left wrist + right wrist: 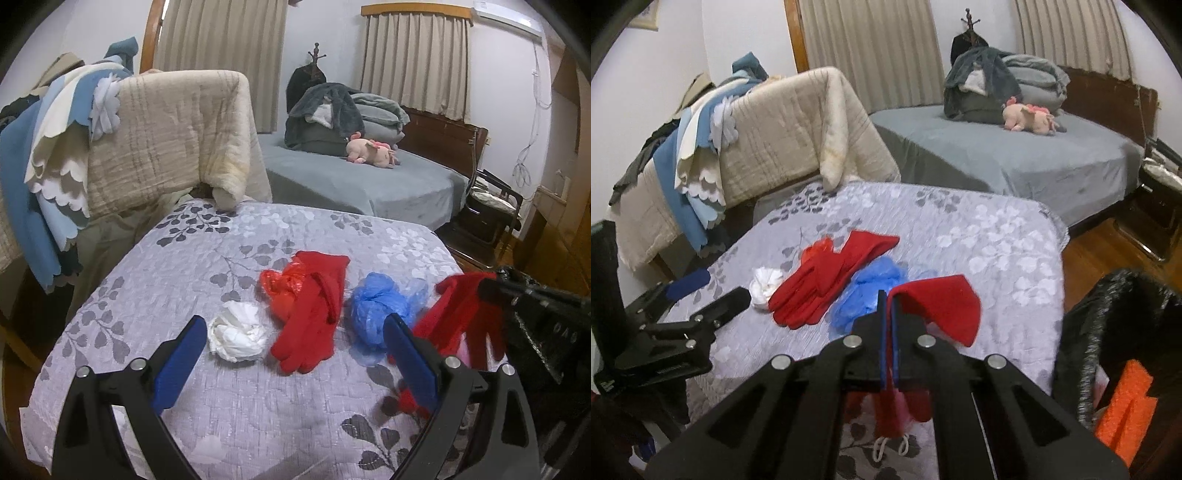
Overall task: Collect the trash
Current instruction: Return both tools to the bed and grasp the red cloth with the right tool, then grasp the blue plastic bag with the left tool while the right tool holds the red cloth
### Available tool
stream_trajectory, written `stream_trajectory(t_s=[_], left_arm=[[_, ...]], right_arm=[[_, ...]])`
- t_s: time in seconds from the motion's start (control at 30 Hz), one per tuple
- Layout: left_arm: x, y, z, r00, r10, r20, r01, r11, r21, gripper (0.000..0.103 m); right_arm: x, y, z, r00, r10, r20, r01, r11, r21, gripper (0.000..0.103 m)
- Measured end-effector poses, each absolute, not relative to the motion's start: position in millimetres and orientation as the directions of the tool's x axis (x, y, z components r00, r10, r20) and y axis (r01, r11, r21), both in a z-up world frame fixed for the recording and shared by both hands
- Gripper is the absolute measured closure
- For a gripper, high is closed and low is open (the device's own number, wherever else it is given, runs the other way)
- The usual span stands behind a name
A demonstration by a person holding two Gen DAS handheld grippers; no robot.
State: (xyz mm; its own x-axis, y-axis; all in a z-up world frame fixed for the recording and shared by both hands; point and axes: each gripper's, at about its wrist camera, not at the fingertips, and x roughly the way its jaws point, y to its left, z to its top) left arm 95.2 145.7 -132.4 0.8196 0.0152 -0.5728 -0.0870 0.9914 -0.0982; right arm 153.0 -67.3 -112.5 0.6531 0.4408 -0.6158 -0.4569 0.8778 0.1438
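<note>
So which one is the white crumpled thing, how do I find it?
Look at the grey leaf-patterned table cover. Left of the flat red glove sits a white crumpled ball. It is the only white thing; the other wads are red and blue.

The red glove (938,314) hangs from the right tool (888,295) — its fingers hidden behind it, blurred elsewhere

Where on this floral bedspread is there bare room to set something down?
Free: the far part of the grey floral bedspread, beyond the flat red glove, and its right side. Crowded: the near middle, with the white crumpled wad, red plastic bag and blue plastic bag.
</note>
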Motion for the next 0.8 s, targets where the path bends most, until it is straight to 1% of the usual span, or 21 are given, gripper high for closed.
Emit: stream_trajectory(t_s=[0.1, 0.23, 0.3, 0.37, 0.43, 0.5, 0.6, 0.67, 0.8], left_arm=[[95, 142, -132, 0.818, 0.008, -0.575, -0.08, 0.992, -0.101, 0.009], [97, 138, -135, 0.814, 0.001, -0.581, -0.073, 0.992, -0.102, 0.009], [97, 137, -136, 0.811, -0.003, -0.585, -0.07, 0.992, -0.103, 0.009], [98, 136, -137, 0.81, -0.005, -0.587, -0.068, 0.993, -0.101, 0.009], [99, 136, -138, 0.807, -0.007, -0.59, -0.067, 0.993, -0.102, 0.009], [100, 136, -139, 0.805, -0.008, -0.593, -0.065, 0.993, -0.102, 0.009], [103, 135, -142, 0.801, -0.012, -0.598, -0.064, 0.992, -0.105, 0.009], [105, 135, -144, 0.799, -0.014, -0.601, -0.063, 0.992, -0.108, 0.009], [106, 135, -145, 0.798, -0.014, -0.602, -0.062, 0.992, -0.105, 0.009]], right_arm=[[154, -75, -115, 0.662, 0.408, -0.628, -0.434, 0.893, 0.122, 0.101], [166, -84, -135, 0.639, 0.358, -0.681, -0.391, 0.913, 0.113, 0.101], [170, -86, -145, 0.624, 0.343, -0.702, -0.381, 0.918, 0.109, 0.098], [171, -86, -152, 0.611, 0.346, -0.712, -0.38, 0.917, 0.12, 0.098], [170, -85, -156, 0.602, 0.345, -0.72, -0.381, 0.917, 0.12, 0.096], [170, -84, -159, 0.594, 0.345, -0.727, -0.385, 0.915, 0.12, 0.081], [172, -82, -163, 0.584, 0.346, -0.734, -0.383, 0.915, 0.127, 0.072], [175, -80, -166, 0.576, 0.347, -0.74, -0.383, 0.914, 0.131, 0.067], [183, -75, -170, 0.562, 0.342, -0.753, -0.386, 0.914, 0.127, 0.067]])
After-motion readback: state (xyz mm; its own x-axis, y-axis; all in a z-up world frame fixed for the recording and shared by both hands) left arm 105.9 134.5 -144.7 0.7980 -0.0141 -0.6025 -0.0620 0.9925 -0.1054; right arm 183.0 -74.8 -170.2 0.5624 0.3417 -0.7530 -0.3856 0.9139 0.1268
